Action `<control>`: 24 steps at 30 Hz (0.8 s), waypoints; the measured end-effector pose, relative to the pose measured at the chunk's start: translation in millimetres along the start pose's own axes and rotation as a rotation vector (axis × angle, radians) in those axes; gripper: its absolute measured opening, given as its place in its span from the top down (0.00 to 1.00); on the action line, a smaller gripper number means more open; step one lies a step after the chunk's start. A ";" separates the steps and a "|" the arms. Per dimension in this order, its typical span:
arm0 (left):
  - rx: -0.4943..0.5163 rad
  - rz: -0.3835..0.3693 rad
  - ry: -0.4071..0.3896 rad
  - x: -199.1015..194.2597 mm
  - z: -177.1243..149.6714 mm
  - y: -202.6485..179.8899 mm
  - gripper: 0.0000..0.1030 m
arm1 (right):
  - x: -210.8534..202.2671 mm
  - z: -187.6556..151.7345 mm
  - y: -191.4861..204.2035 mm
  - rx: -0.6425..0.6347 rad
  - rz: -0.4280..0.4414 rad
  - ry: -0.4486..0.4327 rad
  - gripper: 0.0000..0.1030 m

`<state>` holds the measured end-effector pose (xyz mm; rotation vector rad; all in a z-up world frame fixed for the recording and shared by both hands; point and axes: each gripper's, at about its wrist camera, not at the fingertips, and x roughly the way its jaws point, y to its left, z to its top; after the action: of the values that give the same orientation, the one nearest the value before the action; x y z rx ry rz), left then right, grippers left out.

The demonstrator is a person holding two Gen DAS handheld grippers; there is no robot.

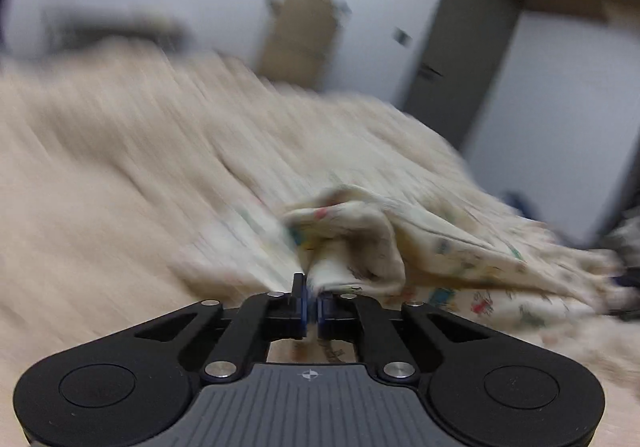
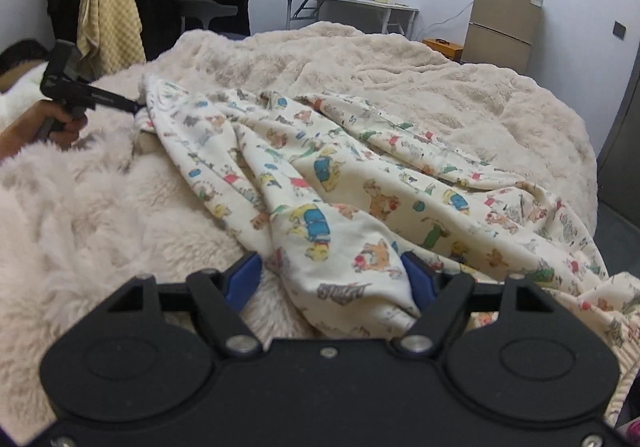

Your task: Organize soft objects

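A cream cloth printed with small coloured cartoon figures (image 2: 340,175) lies crumpled across a fluffy beige blanket (image 2: 400,71) on the bed. My left gripper (image 1: 313,299) is shut on one bunched corner of this cloth (image 1: 360,243); the left wrist view is motion-blurred. In the right wrist view the same left gripper (image 2: 134,103) shows at the far left, held by a hand (image 2: 60,125), pinching the cloth's far corner. My right gripper (image 2: 334,283) is open, its blue pads (image 2: 244,279) on either side of a near fold of the cloth.
A small beige fridge (image 2: 502,23) with bottles on top stands at the back right, beside an orange box (image 2: 442,47). A grey folding table (image 2: 352,7) lines the back wall. Dark clothes and a yellow towel (image 2: 106,3) hang at the left. A grey door (image 1: 456,59) is on the right.
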<state>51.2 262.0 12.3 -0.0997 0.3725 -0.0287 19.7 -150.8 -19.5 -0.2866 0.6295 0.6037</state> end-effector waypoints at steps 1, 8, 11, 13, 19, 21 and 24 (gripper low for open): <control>0.051 0.116 -0.086 -20.0 13.3 -4.1 0.98 | -0.8 -0.5 -1.4 0.005 0.001 -0.002 0.28; 0.253 0.513 -0.273 -66.6 30.6 -13.1 0.90 | 1.4 -1.2 3.9 -0.014 -0.018 0.000 0.28; 0.196 0.562 -0.063 -37.1 13.7 17.8 0.57 | -0.5 -0.2 1.8 -0.018 -0.013 0.002 0.28; 0.072 0.508 -0.006 -35.6 3.5 43.1 0.55 | -2.4 0.0 1.5 -0.023 -0.014 0.002 0.28; -0.454 0.184 -0.050 -52.8 -22.3 116.2 0.29 | -3.8 0.9 -1.3 -0.016 -0.015 0.001 0.28; -0.548 0.118 -0.017 -47.6 -35.5 130.4 0.28 | -2.5 0.9 -2.1 -0.014 -0.014 0.002 0.28; -0.505 0.187 0.098 -29.2 -35.8 133.9 0.25 | -2.3 0.8 -2.5 -0.017 -0.015 0.003 0.28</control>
<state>12.2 393.2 -24.0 -0.5638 0.4799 0.2480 20.1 -153.4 -17.2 -0.3080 0.6253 0.5947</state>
